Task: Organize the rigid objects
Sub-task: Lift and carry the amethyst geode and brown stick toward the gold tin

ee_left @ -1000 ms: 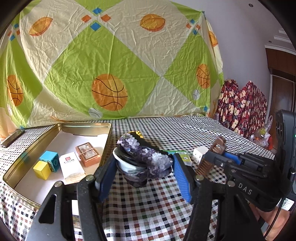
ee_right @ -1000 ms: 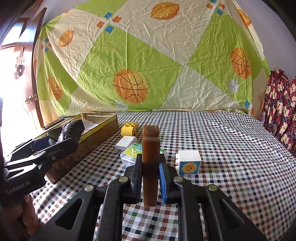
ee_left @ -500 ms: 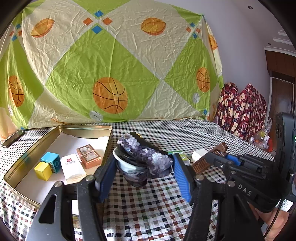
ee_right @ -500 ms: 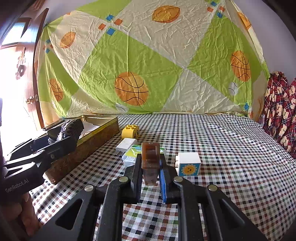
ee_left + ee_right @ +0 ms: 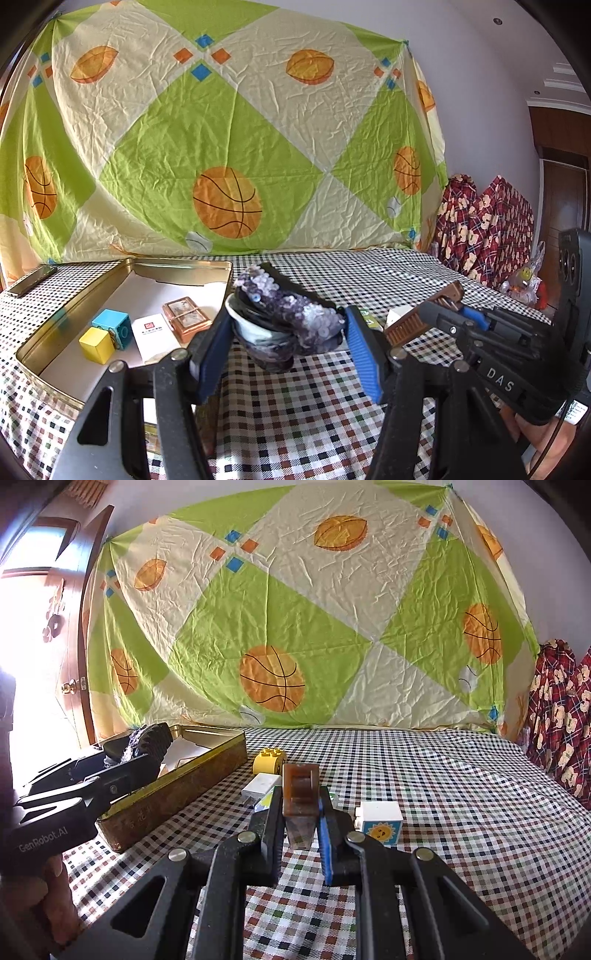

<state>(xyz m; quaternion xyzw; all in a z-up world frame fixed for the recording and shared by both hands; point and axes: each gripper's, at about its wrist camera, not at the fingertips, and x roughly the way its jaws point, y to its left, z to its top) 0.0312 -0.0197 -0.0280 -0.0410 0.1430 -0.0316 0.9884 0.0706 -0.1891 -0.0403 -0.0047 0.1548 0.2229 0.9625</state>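
My left gripper (image 5: pixel 284 332) is shut on a purple sequined object (image 5: pixel 288 314) with a pale cup-like base, held just right of the gold tin tray (image 5: pixel 74 295). The tray holds a yellow cube (image 5: pixel 96 345), a blue cube (image 5: pixel 112 328), a white card (image 5: pixel 151 336) and a copper box (image 5: pixel 186 319). My right gripper (image 5: pixel 301 812) is shut on a brown comb (image 5: pixel 300 805), tilted forward; it shows in the left wrist view (image 5: pixel 417 317) too. The left gripper shows in the right wrist view (image 5: pixel 140 753) beside the tray (image 5: pixel 177 790).
On the checkered cloth lie a yellow round brick (image 5: pixel 268 760), a white adapter (image 5: pixel 260 784), a green-white packet (image 5: pixel 267 801) and a white sun-face block (image 5: pixel 380 821). A phone (image 5: pixel 31 280) lies left of the tray. A basketball-print sheet hangs behind.
The brown comb in my right gripper has tipped from upright to leaning forward and lower. My left gripper has stayed nearly still with the sequined object.
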